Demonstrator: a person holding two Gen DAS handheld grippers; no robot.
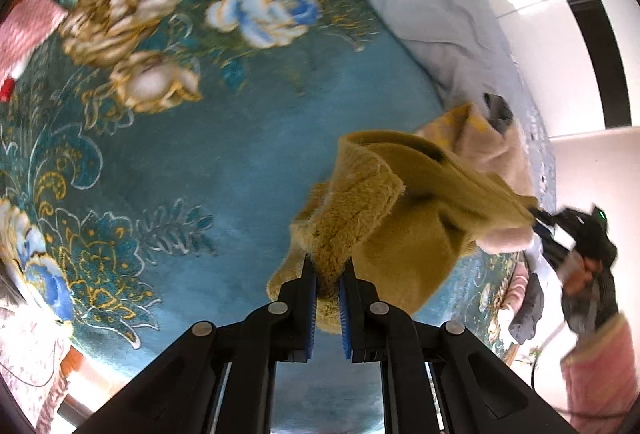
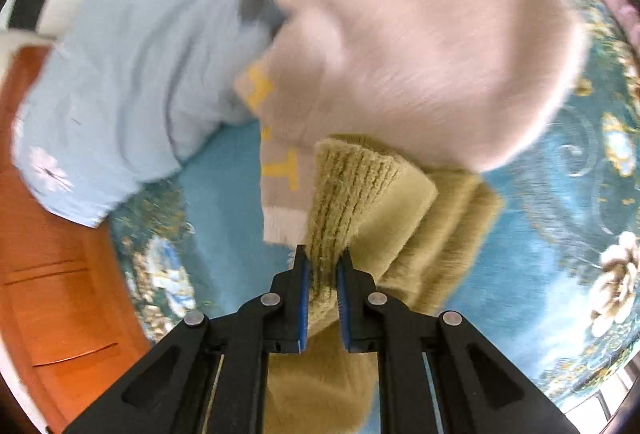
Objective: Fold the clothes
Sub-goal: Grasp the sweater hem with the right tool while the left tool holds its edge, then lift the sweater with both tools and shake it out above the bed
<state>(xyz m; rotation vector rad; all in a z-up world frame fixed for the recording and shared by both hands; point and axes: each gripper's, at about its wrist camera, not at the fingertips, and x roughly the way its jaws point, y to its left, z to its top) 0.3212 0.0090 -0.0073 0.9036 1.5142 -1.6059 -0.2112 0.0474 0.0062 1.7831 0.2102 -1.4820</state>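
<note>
Mustard-yellow fleece garment (image 1: 396,202) hangs bunched over a teal floral carpet (image 1: 208,162), stretched between both grippers. Left gripper (image 1: 328,274) and right gripper (image 2: 322,262) each clamp a ribbed edge between their fingertips. Uneven pulling could drag thick fleece free and spoil the fold.

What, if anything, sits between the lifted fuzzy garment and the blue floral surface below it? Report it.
Nothing visible does. Both tongs, left and right, grip the mustard-and-cream garment above bare blue surface; the light-blue cloth lies off to one side.

A home bedroom: floral teal blanket (image 1: 224,162), pale-blue quilt (image 2: 132,74), orange wooden floor (image 2: 60,294).
</note>
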